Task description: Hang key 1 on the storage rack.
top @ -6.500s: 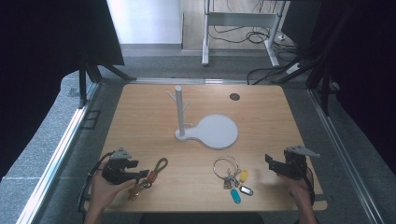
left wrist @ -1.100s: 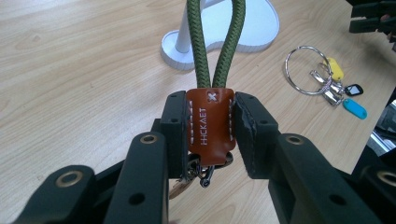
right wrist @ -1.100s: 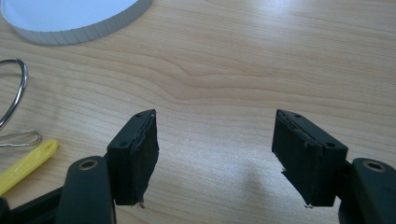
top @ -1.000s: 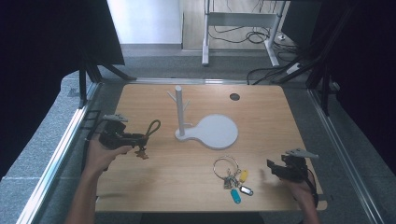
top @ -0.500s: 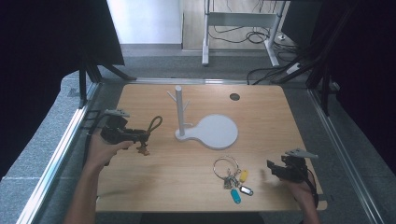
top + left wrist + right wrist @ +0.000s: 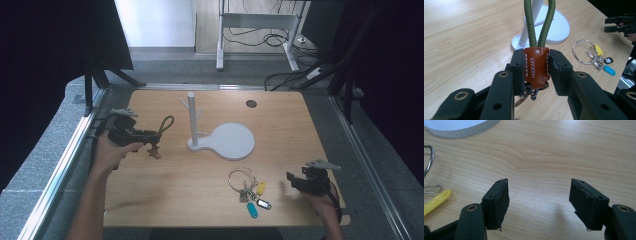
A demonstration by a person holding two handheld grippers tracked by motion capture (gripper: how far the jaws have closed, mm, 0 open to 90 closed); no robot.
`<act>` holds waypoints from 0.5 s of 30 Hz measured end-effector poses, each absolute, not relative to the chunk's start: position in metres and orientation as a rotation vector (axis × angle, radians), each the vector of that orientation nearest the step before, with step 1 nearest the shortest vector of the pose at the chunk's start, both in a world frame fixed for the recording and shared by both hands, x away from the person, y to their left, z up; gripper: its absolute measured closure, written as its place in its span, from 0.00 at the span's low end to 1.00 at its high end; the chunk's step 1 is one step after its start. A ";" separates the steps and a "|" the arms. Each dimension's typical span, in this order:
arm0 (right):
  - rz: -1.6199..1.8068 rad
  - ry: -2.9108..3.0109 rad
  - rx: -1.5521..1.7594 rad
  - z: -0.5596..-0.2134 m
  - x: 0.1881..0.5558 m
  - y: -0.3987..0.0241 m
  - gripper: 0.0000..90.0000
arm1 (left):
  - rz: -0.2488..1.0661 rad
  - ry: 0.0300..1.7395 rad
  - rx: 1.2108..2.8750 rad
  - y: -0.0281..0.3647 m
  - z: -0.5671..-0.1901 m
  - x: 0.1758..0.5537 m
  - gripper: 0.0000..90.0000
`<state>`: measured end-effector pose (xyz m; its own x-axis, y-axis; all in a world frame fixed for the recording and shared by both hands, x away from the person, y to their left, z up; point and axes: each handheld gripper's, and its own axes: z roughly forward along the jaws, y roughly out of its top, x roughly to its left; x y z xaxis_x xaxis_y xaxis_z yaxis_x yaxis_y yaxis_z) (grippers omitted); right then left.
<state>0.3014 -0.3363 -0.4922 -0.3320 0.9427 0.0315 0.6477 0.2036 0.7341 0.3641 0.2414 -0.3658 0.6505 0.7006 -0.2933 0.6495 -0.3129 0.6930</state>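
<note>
Item: cord keychain (image 6: 536,60), held off the table by the left gripper (image 6: 142,135). Position: left side of the table (image 6: 165,195), just beside the white peg stand (image 6: 191,120), which lies to the gripper's right in the high view and straight ahead past the loop in the left gripper view. Key relation: the green cord loop (image 6: 539,22) points away from the jaws toward the stand's upright post, its long axis roughly in line with the jaws, so the open end of the loop leads; in the high view the loop (image 6: 166,123) hangs short of the post and does not touch it, at about the level of the lower side peg as far as one can judge. The left hand (image 6: 107,152) is by far the nearer one to the stand. Grip: left jaws closed narrowly on the brown leather tab (image 6: 536,67), one pad on each flat face; small metal fittings (image 6: 532,92) dangle beneath. Appearance: braided olive-green cord doubled into a narrow loop, ends sewn into a tan-orange leather tab with pale stitching and stamped lettering. Stand: white post with short side pegs on a round flat base (image 6: 232,141). Second item: bunch of keys (image 6: 248,190) on a large ring with yellow, blue and dark tags, lying flat near the front edge, just to the left of the right gripper (image 6: 295,182). Right gripper: jaws wide apart, empty, low over bare wood, well apart from the stand.
</note>
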 end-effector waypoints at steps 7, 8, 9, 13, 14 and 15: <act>0.926 2.061 1.482 -0.493 0.302 -0.336 0.36 | 0.082 1.046 2.027 0.244 -0.361 0.367 0.74; 0.924 2.064 1.482 -0.493 0.302 -0.336 0.36 | 0.082 1.045 2.021 0.245 -0.360 0.367 0.74; 0.924 2.064 1.482 -0.493 0.302 -0.336 0.36 | 0.081 1.041 2.014 0.246 -0.359 0.367 0.74; 0.923 2.065 1.481 -0.494 0.302 -0.336 0.36 | 0.085 1.035 2.002 0.247 -0.357 0.368 0.74; 0.922 2.064 1.480 -0.494 0.302 -0.336 0.36 | 0.086 1.036 2.003 0.247 -0.356 0.370 0.74; 0.922 2.064 1.480 -0.494 0.302 -0.336 0.36 | 0.086 1.036 2.003 0.247 -0.356 0.370 0.74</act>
<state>0.3020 -0.3364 -0.4936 -0.3332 0.9423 0.0307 0.6517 0.2067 0.7298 0.3699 0.2470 -0.3561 0.6532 0.6951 -0.3001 0.6361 -0.2890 0.7154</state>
